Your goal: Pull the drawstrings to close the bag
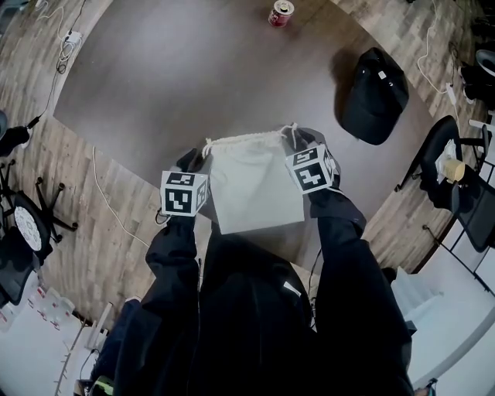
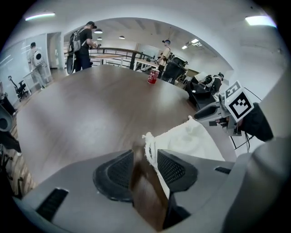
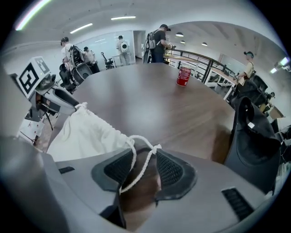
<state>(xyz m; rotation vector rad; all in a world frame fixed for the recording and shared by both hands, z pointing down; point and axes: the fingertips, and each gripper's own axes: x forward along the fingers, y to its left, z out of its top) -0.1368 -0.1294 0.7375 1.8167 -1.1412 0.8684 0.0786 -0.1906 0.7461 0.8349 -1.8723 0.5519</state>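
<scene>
A white cloth drawstring bag (image 1: 251,186) lies at the near edge of the round brown table (image 1: 193,69), its gathered mouth facing away from me. My left gripper (image 1: 199,158) is at the mouth's left corner and my right gripper (image 1: 300,144) at its right corner. In the left gripper view the jaws (image 2: 144,164) stand apart, with the bag's frilled corner (image 2: 150,148) between them, close to the right pad. In the right gripper view the jaws (image 3: 139,168) are also apart, and the white cord loop (image 3: 136,169) lies slack between them.
A black cap (image 1: 373,94) lies on the table to the right. A red can (image 1: 280,13) stands at the far edge. Office chairs (image 1: 452,174) and floor cables (image 1: 66,42) surround the table. People stand in the background (image 2: 84,43).
</scene>
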